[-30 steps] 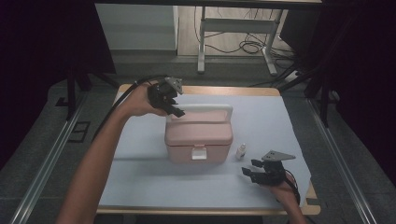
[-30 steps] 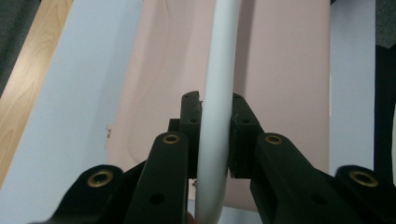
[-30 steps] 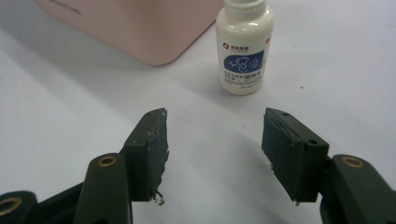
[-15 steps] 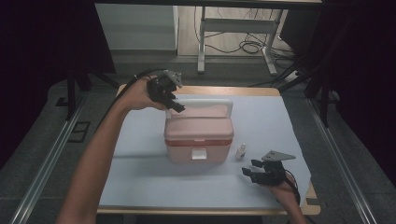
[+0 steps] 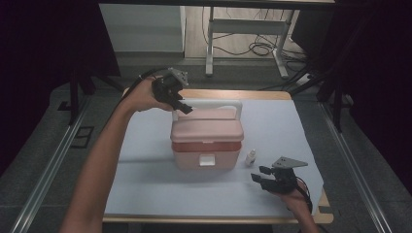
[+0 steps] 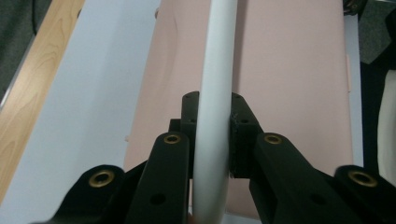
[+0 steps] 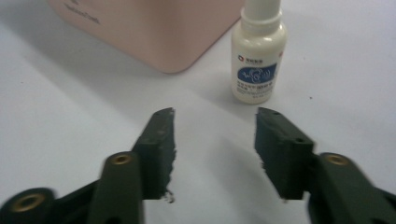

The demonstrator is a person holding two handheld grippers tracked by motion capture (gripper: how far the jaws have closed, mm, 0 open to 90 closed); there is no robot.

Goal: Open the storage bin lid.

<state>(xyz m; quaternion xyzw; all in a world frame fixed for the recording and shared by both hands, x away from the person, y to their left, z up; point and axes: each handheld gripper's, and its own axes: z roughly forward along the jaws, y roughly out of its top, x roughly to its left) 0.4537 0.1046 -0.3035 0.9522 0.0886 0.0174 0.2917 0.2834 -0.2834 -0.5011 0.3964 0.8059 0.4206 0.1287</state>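
The left claw (image 5: 180, 104) is closed on the white handle (image 5: 209, 103) of the pink box (image 5: 206, 141). In the left gripper view both pads press against the handle (image 6: 215, 93), which runs up between them, one pad on each side, with the pink lid (image 6: 289, 84) beyond it. In the high view the handle stands raised over the rear of the box, and the claw grips it at the left corner.

The box stands near the middle of the bench (image 5: 145, 179), on its pale blue-white cover, lid down, with a white latch (image 5: 207, 159) on the front wall facing the person.

A small white bottle (image 5: 251, 157) with a blue label stands upright on the bench just beside the right front corner of the box, apart from it. In the right gripper view the bottle (image 7: 258, 60) is ahead of the jaws and slightly to their right; the corner of the box (image 7: 154, 32) lies behind it to the left.

The right claw (image 5: 264, 175) hovers low over the bench, near the bottle but not touching it. Its jaws have just been closing, yet a clear gap remains between the pads (image 7: 161, 140) and nothing lies between them.
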